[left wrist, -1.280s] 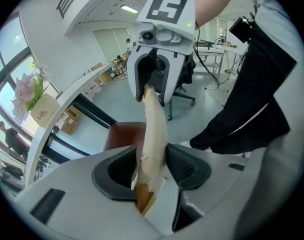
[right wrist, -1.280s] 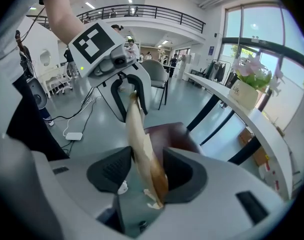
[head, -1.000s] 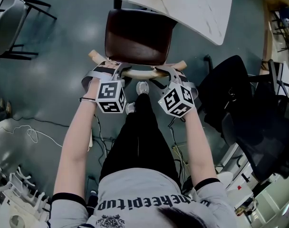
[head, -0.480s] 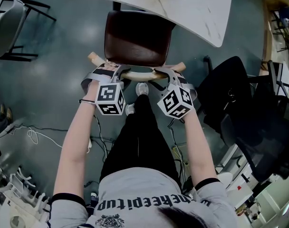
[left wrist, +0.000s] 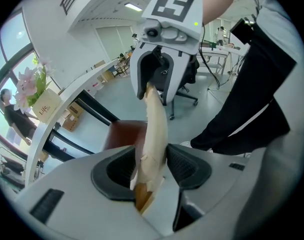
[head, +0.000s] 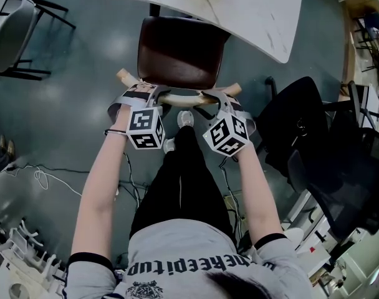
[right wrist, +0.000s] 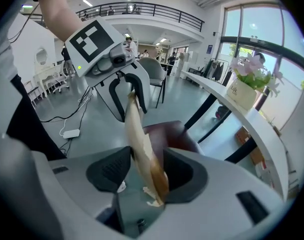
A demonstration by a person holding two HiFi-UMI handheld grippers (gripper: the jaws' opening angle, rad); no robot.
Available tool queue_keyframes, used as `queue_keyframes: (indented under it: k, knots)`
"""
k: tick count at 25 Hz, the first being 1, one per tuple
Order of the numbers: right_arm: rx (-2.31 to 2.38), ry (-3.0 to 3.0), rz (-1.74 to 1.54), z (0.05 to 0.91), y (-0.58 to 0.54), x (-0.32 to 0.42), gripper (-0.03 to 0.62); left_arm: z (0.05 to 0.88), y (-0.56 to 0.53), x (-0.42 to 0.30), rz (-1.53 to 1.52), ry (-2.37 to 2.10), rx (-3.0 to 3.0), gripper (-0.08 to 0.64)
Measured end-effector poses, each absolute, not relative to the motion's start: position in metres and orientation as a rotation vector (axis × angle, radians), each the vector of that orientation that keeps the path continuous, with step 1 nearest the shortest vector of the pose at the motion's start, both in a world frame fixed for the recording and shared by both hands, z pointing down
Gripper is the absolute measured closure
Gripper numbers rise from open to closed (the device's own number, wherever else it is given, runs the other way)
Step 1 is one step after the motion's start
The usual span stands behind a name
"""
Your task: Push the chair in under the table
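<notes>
Chair seat (head: 180,48) partly under table (head: 258,8), left tool (head: 146,94) and right tool (head: 213,96) clamped on backrest (head: 180,96), flowers (right wrist: 252,66) in box (right wrist: 240,95)

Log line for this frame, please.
left gripper: shut on backrest, left end | right gripper: shut on backrest, right end | chair seat: far edge under table | push: unfinished
</notes>
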State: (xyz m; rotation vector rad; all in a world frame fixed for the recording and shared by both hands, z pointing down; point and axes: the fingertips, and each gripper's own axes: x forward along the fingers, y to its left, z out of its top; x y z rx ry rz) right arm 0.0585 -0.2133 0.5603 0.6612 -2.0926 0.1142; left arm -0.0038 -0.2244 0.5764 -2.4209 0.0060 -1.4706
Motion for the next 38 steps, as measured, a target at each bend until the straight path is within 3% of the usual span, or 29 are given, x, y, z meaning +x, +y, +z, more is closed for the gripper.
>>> queue_keyframes:
  k: [5,9,12,13,15,19,38]
  knots:
    - [0.703,-2.079,0.099,0.553,-0.21,0.058,0.406,0.571,-0.221,-0.005,-1.453,0.081,-2.439,0.367]
    - [0.75,-2.084,0.081,0.543,-0.208,0.058,0.474,0.561,-0.219,-0.004,-1.422,0.154,-2.474,0.377]
    - [0.795,-2.107,0.08,0.532,-0.208,0.056,0.571,0.547,-0.218,-0.003,-1.364,0.225,-2.525,0.439]
    - [0.793,-2.117,0.085,0.528,-0.205,0.054,0.577,0.542,-0.218,-0.003,-1.342,0.257,-2.543,0.464]
    - [0.773,-2.131,0.099,0.524,-0.199,0.048,0.58,0.534,-0.217,-0.003,-1.306,0.317,-2.578,0.518]
    - [0.778,-2.156,0.124,0.509,-0.191,0.04,0.581,0.515,-0.213,0.0,-1.235,0.4,-2.666,0.541]
    - [1.08,-2.466,0.159,0.355,-0.176,0.008,0.581,0.351,-0.185,0.007,-0.568,0.707,-2.97,0.545]
